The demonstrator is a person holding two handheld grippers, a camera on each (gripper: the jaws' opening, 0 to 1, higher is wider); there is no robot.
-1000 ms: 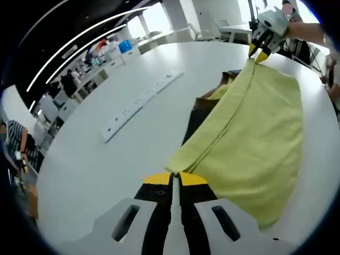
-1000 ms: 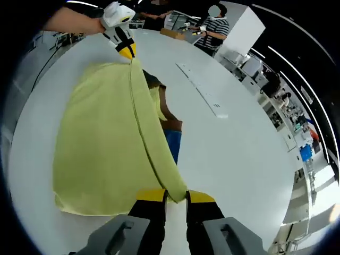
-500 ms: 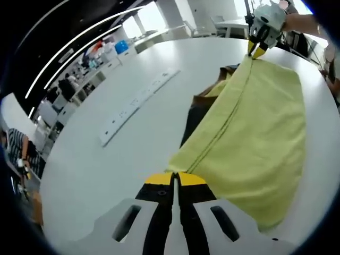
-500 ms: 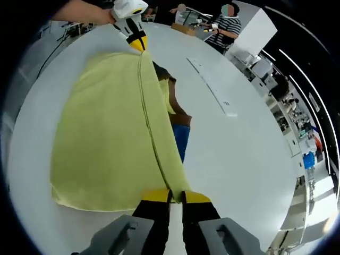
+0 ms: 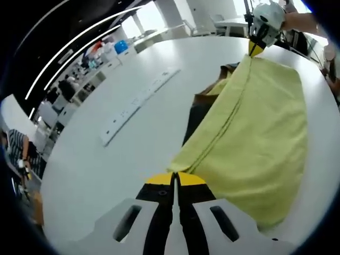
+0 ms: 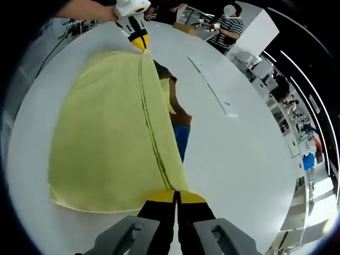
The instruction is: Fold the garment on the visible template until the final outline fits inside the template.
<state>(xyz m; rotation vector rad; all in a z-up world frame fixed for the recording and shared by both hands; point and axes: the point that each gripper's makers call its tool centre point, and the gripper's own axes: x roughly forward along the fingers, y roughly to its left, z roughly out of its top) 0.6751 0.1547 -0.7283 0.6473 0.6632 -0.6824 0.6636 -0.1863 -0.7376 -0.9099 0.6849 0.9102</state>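
A yellow-green garment hangs stretched between both grippers over a round white table. My left gripper is shut on one corner of its folded edge; the same gripper appears at the far end in the right gripper view. My right gripper is shut on the other corner of the garment, and that gripper is seen far off in the left gripper view. A dark template with brown and blue parts lies on the table, partly hidden under the garment.
A long white strip lies on the white table, and the strip lies well apart from the garment. A person's hand holds the far gripper. People, desks and shelves stand beyond the table edge.
The garment's far edge has been pulled a bit tighter and straighter between the grippers. Both grippers keep their hold; the views shifted only slightly.
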